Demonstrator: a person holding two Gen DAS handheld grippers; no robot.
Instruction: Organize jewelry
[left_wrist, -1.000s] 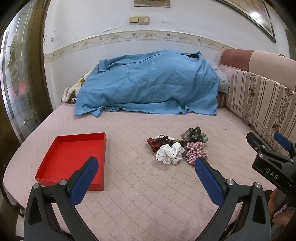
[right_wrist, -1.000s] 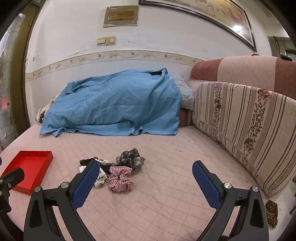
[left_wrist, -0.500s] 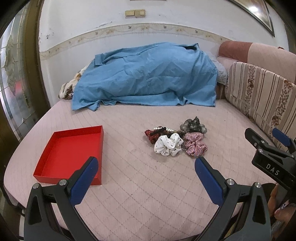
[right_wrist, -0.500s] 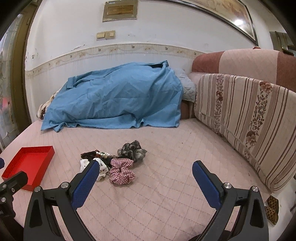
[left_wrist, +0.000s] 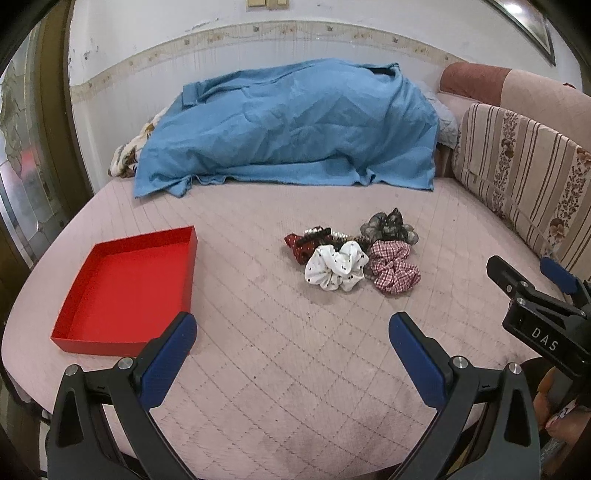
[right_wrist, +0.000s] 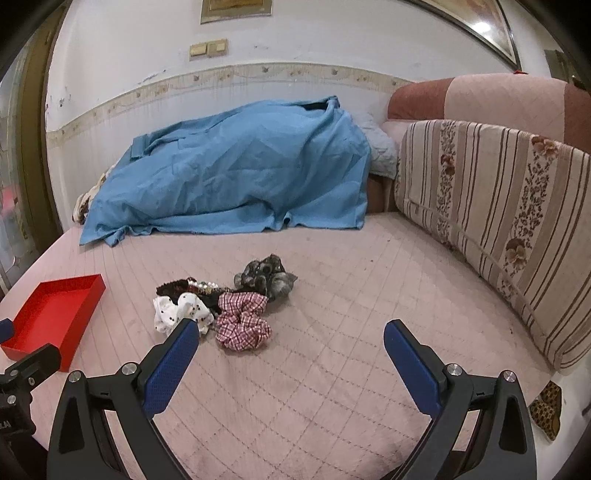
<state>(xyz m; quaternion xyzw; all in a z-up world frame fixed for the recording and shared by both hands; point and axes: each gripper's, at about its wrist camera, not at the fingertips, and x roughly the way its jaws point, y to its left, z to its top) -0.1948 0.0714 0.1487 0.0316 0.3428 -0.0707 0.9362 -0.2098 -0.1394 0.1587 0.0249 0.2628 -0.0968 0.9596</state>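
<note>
**Inspector:** Above the bed's near edge, your left tool (left_wrist: 291, 332) and right tool (right_wrist: 290, 341) both stand wide apart, holding nothing.

**Operator:** And the pieces?

**Inspector:** Heaped mid-bed (left_wrist: 258, 369), ahead of both tools, well right of the red tray (left_wrist: 125, 280). The plaid scrunchie (right_wrist: 242, 319) lies nearest your right tool. I judge it soft and light; pinch across its gathered ring.
</note>
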